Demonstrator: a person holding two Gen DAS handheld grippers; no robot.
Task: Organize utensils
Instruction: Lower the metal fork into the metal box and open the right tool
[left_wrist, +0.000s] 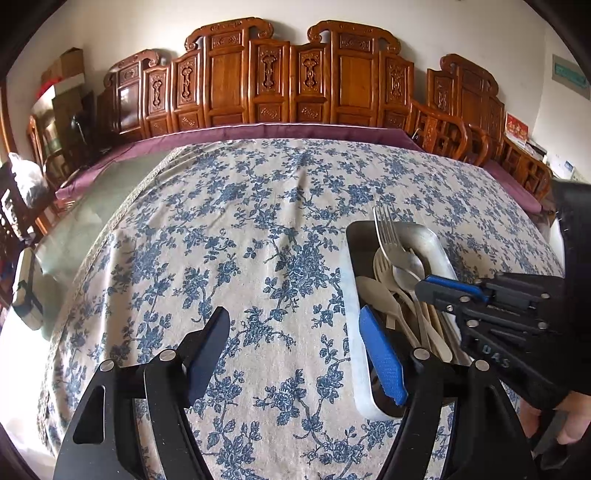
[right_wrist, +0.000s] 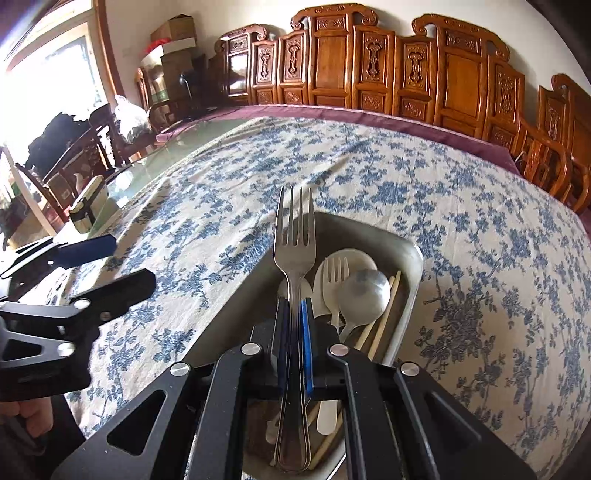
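A metal tray (right_wrist: 412, 273) sits on the floral tablecloth and holds several utensils: a steel spoon (right_wrist: 364, 295), a white plastic fork (right_wrist: 334, 280), white spoons and chopsticks (right_wrist: 384, 317). My right gripper (right_wrist: 294, 314) is shut on a steel fork (right_wrist: 295, 251), held above the tray with tines pointing away. In the left wrist view the tray (left_wrist: 351, 295), the fork (left_wrist: 388, 236) and the right gripper (left_wrist: 436, 291) show at right. My left gripper (left_wrist: 295, 350) is open and empty, left of the tray; it also shows in the right wrist view (right_wrist: 110, 262).
The floral tablecloth (left_wrist: 258, 229) covers a glass-topped table with a purple far edge. Carved wooden chairs (left_wrist: 280, 81) line the far side. A small container (right_wrist: 86, 210) stands at the table's left edge. Boxes and clutter are stacked at far left.
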